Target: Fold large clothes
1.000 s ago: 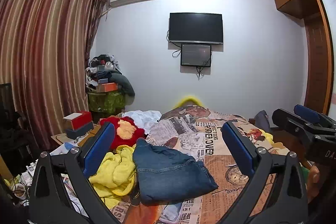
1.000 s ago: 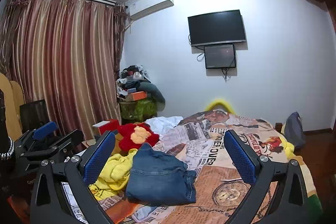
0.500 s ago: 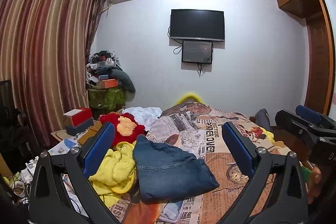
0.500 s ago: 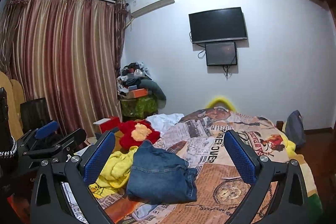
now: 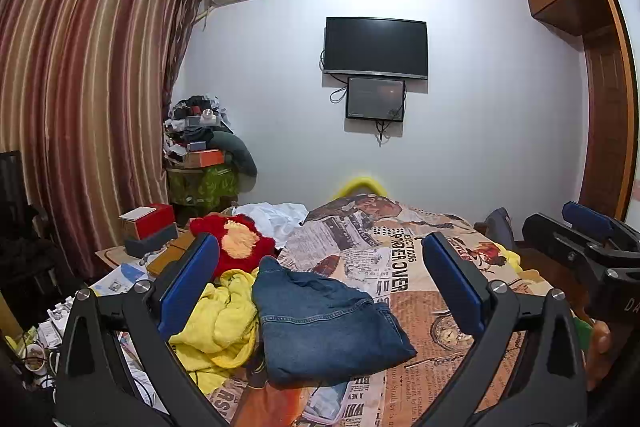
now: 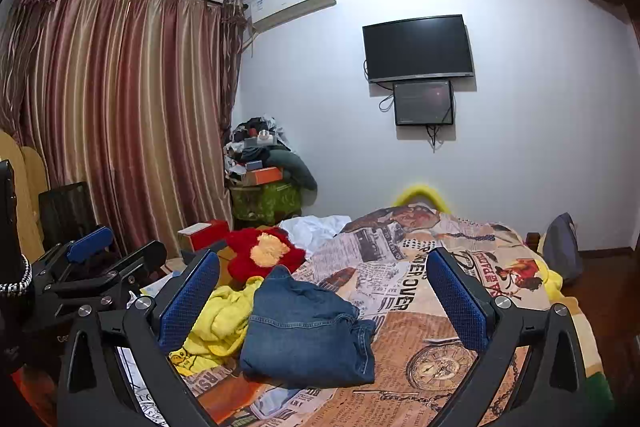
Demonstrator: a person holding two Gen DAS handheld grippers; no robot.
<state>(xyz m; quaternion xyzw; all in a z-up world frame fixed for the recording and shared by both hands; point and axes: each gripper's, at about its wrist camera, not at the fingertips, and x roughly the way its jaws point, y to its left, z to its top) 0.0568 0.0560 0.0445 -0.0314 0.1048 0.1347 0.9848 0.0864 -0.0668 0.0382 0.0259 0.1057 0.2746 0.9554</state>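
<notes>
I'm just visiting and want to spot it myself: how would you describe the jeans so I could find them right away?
Start at the bed with the newspaper-print cover below the wall television. On its near left part lies a heap of clothes. The jeans are the dark blue denim bundle, stitched seams showing, right of the yellow garment and in front of the red plush toy.

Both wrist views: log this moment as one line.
left gripper: open, empty | right gripper: open, empty | jeans: bunched on bed | yellow garment: beside jeans, touching | fold: not begun
</notes>
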